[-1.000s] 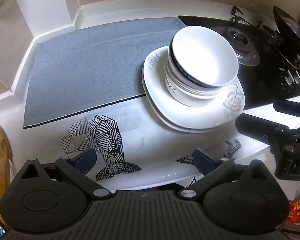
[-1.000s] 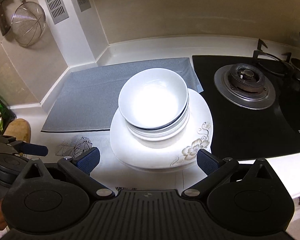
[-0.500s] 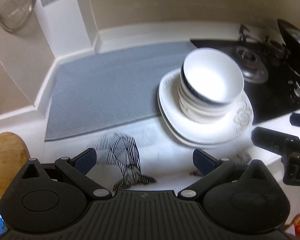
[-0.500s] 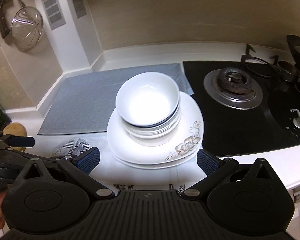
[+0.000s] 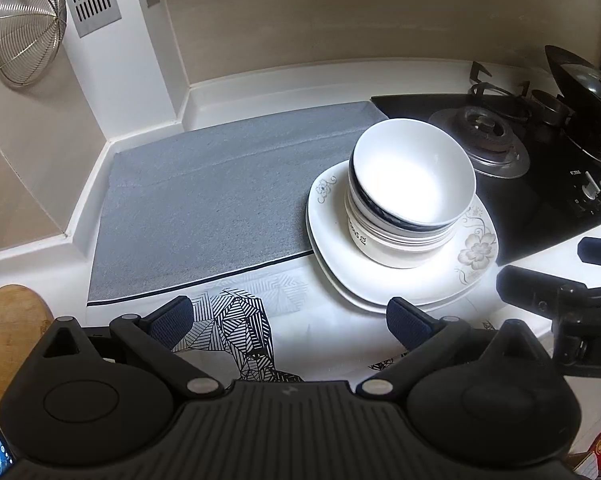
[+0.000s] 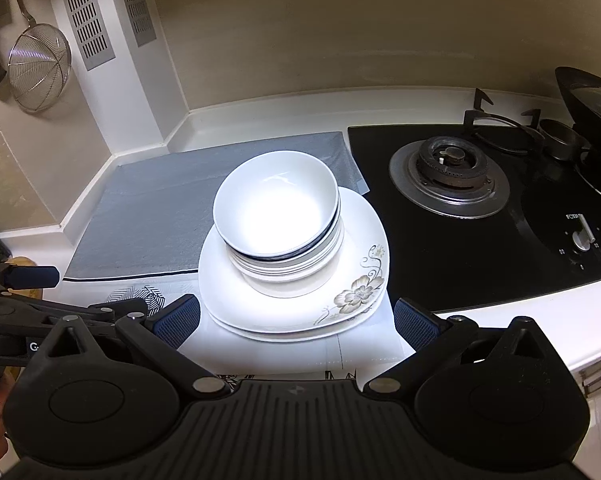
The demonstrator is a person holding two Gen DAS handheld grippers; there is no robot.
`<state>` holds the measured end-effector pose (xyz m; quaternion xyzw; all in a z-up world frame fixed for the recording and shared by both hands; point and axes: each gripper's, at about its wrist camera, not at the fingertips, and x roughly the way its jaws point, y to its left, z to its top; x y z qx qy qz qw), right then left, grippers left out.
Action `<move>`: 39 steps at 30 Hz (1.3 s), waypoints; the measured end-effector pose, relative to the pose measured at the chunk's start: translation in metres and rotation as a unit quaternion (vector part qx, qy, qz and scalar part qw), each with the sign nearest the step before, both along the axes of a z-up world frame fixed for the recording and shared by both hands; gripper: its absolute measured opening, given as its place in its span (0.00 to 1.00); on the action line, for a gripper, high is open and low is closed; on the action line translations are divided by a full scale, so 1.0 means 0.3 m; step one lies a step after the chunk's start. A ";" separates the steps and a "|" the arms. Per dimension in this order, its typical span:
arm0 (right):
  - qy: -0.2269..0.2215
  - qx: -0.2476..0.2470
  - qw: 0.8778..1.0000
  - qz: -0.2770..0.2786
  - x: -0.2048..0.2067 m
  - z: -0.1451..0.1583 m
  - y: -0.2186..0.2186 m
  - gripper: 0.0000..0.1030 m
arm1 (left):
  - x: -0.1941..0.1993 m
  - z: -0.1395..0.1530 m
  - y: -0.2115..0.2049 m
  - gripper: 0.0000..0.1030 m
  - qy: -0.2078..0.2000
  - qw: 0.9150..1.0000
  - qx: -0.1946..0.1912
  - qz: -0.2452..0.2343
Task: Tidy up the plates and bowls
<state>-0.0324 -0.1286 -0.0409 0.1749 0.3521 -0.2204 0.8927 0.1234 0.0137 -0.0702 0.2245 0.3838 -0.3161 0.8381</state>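
A white kitchen counter (image 6: 540,316) runs along a beige wall (image 6: 340,20), with a grey mat (image 5: 204,208) spread over its far left part. To the right sits a black gas hob (image 6: 480,232) with a round burner (image 6: 450,172) and control knobs (image 6: 584,236). On the left wall hang a wire strainer (image 5: 26,36) and slotted metal vents (image 6: 84,12). Bright light glares on the counter's middle.
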 end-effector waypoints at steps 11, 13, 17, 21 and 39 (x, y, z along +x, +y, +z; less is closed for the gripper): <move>0.000 -0.001 1.000 -0.004 -0.007 0.007 -0.009 1.00 | -0.012 0.005 -0.020 0.99 -0.007 1.000 0.001 -0.012; 0.000 -0.001 1.000 -0.003 -0.007 0.007 -0.010 1.00 | -0.014 0.005 -0.023 0.99 -0.006 1.000 0.001 -0.012; -0.001 -0.001 1.000 -0.004 -0.007 0.009 -0.012 1.00 | -0.015 0.007 -0.026 0.99 -0.008 1.000 0.002 -0.013; -0.002 -0.001 1.000 -0.003 -0.007 0.011 -0.019 1.00 | -0.018 0.009 -0.032 0.99 -0.009 1.000 0.001 -0.015; -0.003 -0.002 1.000 -0.005 -0.013 0.021 -0.041 1.00 | -0.025 0.011 -0.047 0.99 -0.013 1.000 0.001 -0.023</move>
